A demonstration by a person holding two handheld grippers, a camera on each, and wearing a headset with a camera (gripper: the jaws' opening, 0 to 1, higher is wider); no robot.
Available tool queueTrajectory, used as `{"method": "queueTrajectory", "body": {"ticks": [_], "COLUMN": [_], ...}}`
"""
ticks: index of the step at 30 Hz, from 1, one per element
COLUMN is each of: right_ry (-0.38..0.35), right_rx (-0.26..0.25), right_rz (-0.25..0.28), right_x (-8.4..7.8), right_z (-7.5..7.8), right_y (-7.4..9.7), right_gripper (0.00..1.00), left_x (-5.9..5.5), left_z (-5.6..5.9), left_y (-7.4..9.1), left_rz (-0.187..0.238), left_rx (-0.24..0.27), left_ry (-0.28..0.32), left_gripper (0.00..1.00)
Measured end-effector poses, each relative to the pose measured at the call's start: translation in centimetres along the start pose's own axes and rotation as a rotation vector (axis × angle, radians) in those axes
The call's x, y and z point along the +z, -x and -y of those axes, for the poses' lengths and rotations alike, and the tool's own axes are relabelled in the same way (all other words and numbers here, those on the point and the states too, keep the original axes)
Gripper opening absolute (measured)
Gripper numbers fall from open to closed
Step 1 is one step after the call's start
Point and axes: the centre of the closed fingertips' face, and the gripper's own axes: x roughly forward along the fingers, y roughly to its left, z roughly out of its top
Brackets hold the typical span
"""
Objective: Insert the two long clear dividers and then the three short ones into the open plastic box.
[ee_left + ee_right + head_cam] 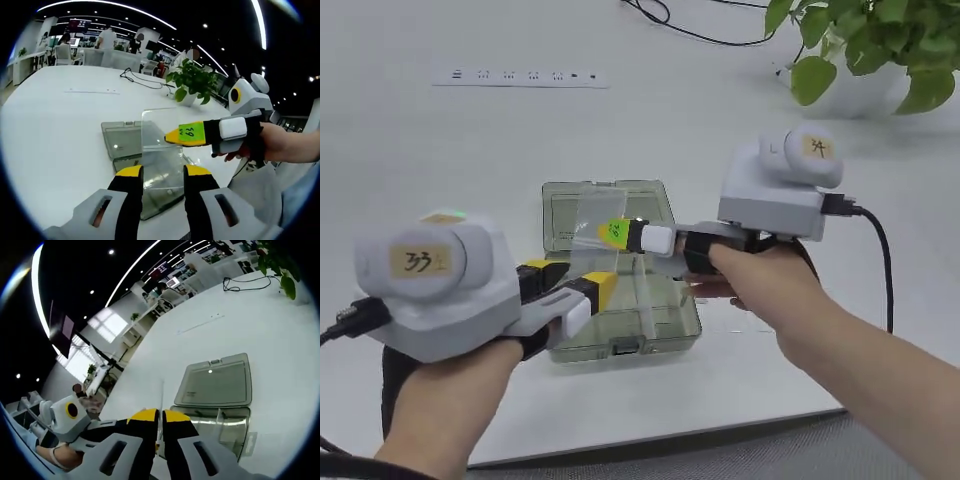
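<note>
A person at a white surface [420, 160] works with a hand-held gripper in each hand over an open plastic box [672, 335]; its lid [645, 200] lies folded back on the far side, and the box sits mid-surface, just ahead of both hands. The right hand-held gripper [614, 233] reaches in from the right, jaws clamped together on a clear divider [156, 129], held upright above the box's tray near the hinge side; in the right gripper view the pane appears edge-on, a thin line between the yellow tips. The left hand-held gripper [162, 175] hovers at the box's near-left corner, jaws apart, nothing between them. A thin upright strip seems to stand in the tray, possibly a divider already seated, though the clear plastic makes this uncertain; whether the held pane is long or short cannot be told. The step in hand looks like seating this divider; the next move likely calls for lining its ends up with the tray walls and lowering it straight, the free gripper steadying the box.
</note>
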Motion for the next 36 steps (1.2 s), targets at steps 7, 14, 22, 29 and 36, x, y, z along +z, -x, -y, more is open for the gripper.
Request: {"method": "queueTrajectory", "body": {"ticks": [7, 14, 22, 29, 36], "right_ry": [0.038, 0.056, 0.081, 0.07, 0.054], "right_rx": [-0.003, 0.001, -0.01, -0.018, -0.04], "right_rz": [-0.032, -0.058, -0.1, -0.118, -0.142], "right_x": [-0.2, -0.1, -0.6, -0.4, 0.0], "right_z": [-0.4, -0.4, -0.3, 0.3, 0.8], "right_y": [0.1, 0.1, -0.3, -0.4, -0.1], "right_gripper": [0.03, 0.02, 0.02, 0.02, 0.02], "left_x": [-0.3, -0.3, -0.5, -0.4, -0.3], "left_z": [0.3, 0.5, 0.9, 0.5, -0.2], "left_y": [-0.1, -0.1, -0.1, 0.2, 1.0], "left_rz": [0.008, 0.014, 0.0, 0.011, 0.021], "left_rx": [0.0, -0.006, -0.039, -0.044, -0.088], "left_ry": [0.065, 0.081, -0.063, -0.143, -0.259], "left_gripper": [0.3, 0.3, 0.21, 0.46, 0.69]}}
